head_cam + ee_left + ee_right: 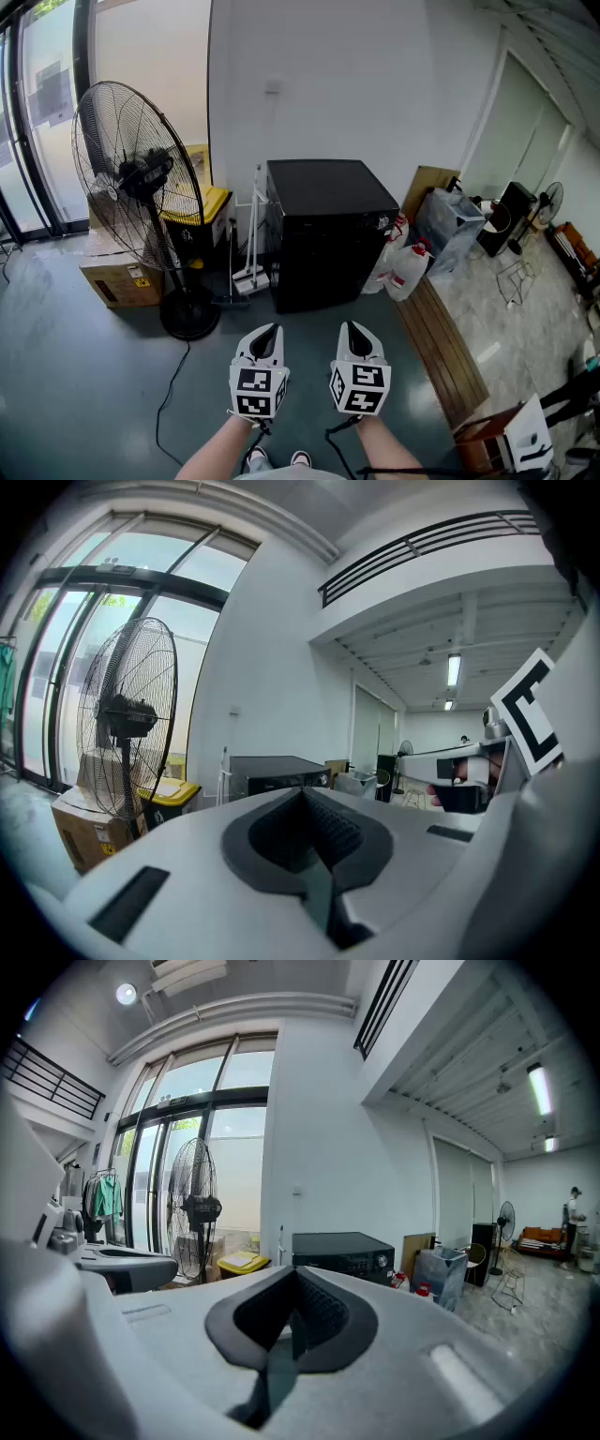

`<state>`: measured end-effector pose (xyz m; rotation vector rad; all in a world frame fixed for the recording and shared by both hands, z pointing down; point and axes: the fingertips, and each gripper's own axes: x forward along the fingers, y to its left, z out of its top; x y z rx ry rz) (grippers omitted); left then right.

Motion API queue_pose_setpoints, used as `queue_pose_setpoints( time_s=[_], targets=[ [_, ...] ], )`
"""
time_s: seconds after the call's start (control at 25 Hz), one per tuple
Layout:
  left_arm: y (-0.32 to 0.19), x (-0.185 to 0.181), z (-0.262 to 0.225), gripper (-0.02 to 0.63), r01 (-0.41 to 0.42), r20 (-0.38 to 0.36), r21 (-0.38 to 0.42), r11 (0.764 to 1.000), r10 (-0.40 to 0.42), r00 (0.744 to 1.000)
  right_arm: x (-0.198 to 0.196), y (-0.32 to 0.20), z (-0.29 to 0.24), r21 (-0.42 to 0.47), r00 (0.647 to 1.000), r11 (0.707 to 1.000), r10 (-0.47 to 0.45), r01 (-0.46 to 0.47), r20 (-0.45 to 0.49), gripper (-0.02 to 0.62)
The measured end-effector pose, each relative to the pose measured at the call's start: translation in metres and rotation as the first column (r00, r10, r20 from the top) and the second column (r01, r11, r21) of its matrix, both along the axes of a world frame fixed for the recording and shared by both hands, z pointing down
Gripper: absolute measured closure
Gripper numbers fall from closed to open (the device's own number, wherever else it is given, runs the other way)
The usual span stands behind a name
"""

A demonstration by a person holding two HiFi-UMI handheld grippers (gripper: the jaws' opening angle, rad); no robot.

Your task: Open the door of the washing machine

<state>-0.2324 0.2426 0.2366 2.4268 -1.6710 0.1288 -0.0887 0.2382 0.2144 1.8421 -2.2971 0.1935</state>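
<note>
The washing machine (328, 234) is a black box standing against the white wall, its front facing me and its door shut. It also shows small and distant in the left gripper view (277, 771) and the right gripper view (342, 1251). My left gripper (267, 330) and right gripper (354, 328) hover side by side over the floor, well short of the machine, both pointing at it. Each has its jaws shut with nothing between them, as the left gripper (305, 794) and the right gripper (295, 1279) show in their own views.
A large standing fan (141, 187) is left of the machine, with a cardboard box (117, 281) and a yellow-lidded bin (202, 220) behind it. Its cable (173, 394) trails across the floor. White jugs (403, 267) and a clear crate (450, 225) stand at the right, by a wooden strip (445, 347).
</note>
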Motion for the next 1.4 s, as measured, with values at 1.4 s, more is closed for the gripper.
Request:
queue_pose_setpoints(
  time_s=[1.4],
  targets=[
    [-0.103,0.076,0.040,0.603,-0.102,0.036,-0.066,0.993,0.105,0.994,0.095,-0.081,0.034,-0.058,0.988,0.988,0.144,-0.141,0.055,0.594]
  ],
)
